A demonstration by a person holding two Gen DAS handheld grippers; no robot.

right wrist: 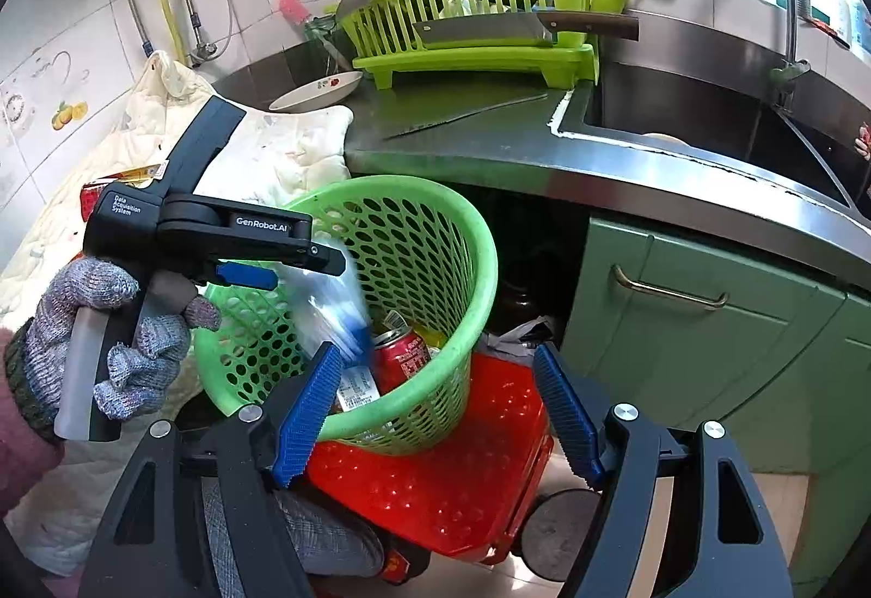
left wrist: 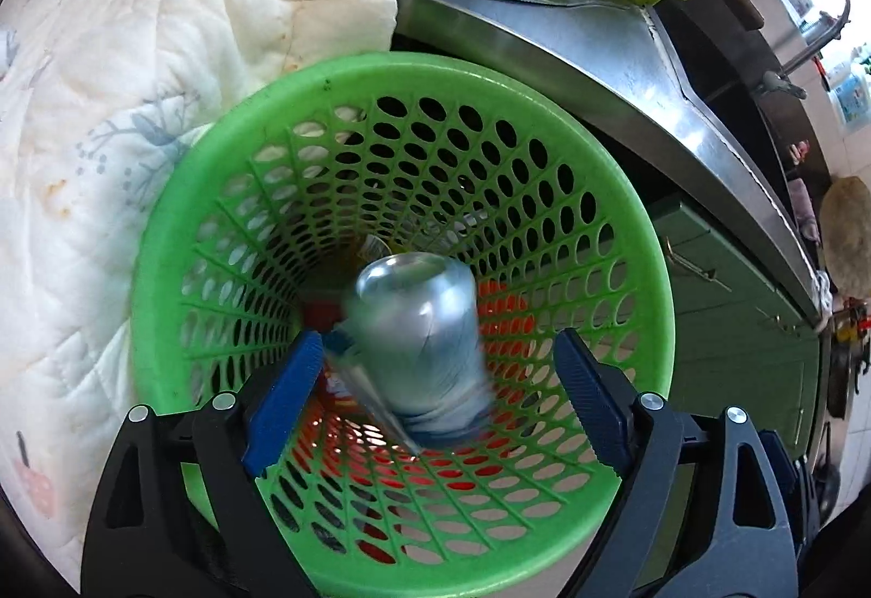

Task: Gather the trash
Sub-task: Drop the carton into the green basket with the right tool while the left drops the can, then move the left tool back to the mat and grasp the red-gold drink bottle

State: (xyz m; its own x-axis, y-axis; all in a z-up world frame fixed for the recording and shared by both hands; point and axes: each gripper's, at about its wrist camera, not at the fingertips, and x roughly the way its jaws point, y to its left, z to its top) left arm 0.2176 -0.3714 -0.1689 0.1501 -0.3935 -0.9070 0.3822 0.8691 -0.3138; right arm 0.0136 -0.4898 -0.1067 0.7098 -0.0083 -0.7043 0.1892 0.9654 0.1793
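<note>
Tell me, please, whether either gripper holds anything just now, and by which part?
Nothing is held. The left gripper is open over the basket; the blurred bottle sits loose between its pads. The right gripper is open and empty.

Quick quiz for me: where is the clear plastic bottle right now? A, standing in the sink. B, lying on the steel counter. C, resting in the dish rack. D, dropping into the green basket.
D: the blurred clear plastic bottle is inside the green basket's rim, between the open left gripper fingers, with neither pad pressing on it.
</note>
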